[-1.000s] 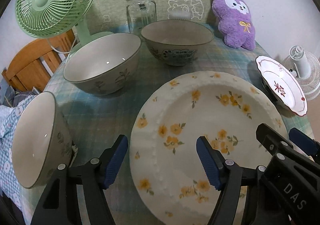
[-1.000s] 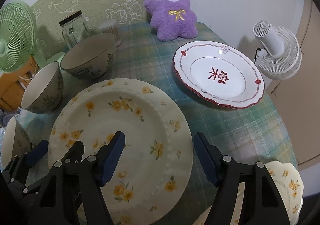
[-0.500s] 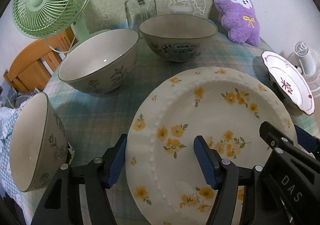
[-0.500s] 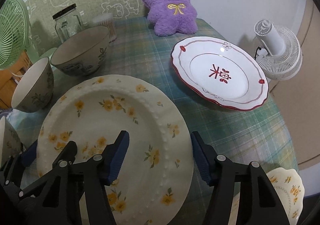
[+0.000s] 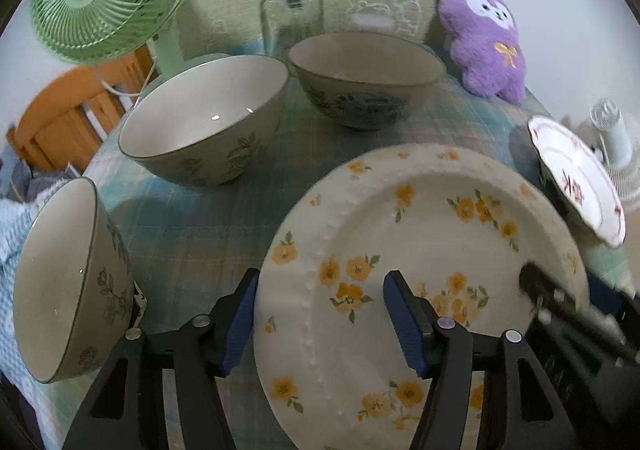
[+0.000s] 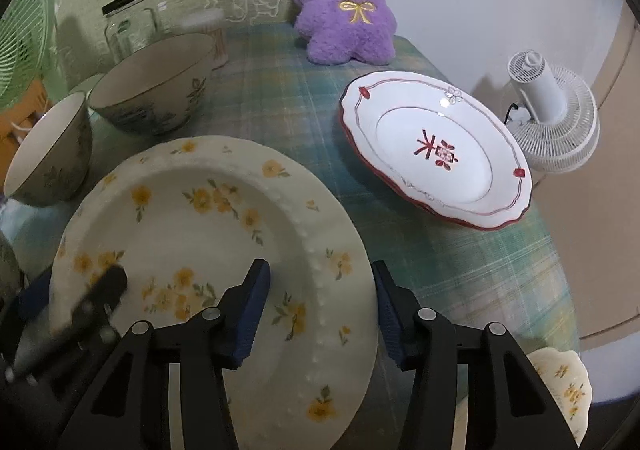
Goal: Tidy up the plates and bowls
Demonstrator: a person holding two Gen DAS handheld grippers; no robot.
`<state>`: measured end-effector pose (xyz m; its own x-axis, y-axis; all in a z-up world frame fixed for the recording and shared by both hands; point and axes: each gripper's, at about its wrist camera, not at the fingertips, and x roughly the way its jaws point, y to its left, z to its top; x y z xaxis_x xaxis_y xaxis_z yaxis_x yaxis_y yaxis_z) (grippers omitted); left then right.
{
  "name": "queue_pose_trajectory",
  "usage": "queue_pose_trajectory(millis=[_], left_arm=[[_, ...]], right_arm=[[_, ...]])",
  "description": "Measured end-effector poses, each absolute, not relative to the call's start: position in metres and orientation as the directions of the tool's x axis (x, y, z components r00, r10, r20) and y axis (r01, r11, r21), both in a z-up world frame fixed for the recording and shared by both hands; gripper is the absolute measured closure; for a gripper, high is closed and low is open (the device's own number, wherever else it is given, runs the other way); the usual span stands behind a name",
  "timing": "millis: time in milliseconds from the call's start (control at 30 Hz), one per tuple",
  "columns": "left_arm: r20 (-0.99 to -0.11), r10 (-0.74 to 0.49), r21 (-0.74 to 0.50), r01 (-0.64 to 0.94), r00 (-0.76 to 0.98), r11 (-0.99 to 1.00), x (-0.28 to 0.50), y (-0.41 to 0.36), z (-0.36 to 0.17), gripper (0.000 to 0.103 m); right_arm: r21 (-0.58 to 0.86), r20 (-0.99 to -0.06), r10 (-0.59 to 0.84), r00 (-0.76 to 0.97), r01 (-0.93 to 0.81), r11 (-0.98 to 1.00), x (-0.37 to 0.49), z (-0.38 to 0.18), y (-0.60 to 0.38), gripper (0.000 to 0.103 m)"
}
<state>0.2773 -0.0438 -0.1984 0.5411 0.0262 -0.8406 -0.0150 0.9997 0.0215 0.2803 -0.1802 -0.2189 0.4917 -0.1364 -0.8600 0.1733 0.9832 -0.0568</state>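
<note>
We see the left gripper (image 5: 320,314) pitched steeply down at the lower centre of its own view, its blue pads (image 5: 402,324) straddling the left rim of the yellow-flowered plate (image 5: 420,250); its jaws have just been closing, yet a gap still shows on each side of the rim, so they stand apart with the rim between them and nothing clamped. The right gripper (image 6: 320,314) leans down the same way at the bottom of its view, its jaws also just closing, set astride the plate's right rim, the left pad over the plate's face and the right pad just outside the edge, not pressing on it as far as we can tell. Each gripper shows blurred at the opposite lower corner of the other's view. Outward from the left gripper, three bowls stand on the checked tablecloth (image 5: 192,234): one bowl (image 5: 68,282) at the left edge, a second (image 5: 208,122) above it, a third (image 5: 366,78) at upper centre. In the right wrist view a red-trimmed plate (image 6: 436,150) lies right of centre, well apart from the flowered one, and a small scalloped plate (image 6: 564,390) sits at the lower right corner
</note>
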Motion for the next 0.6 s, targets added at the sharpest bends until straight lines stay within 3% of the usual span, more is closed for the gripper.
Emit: queue_pose_trajectory(millis=[100, 600], left_arm=[[-0.835, 0.054, 0.074, 0.015, 0.547, 0.997, 0.2755, -0.0500, -0.2005, 0.042], [-0.845, 0.052, 0.061, 0.000, 0.532, 0.998, 0.2695, -0.0417, -0.1984, 0.050]], right_arm=[[-0.043, -0.864, -0.126, 0.487, 0.178, 0.983, 0.2797, -0.2185, -0.1835, 0.051], [-0.038, -0.869, -0.129, 0.478, 0.196, 0.980, 0.2709, -0.2164, -0.1815, 0.053]])
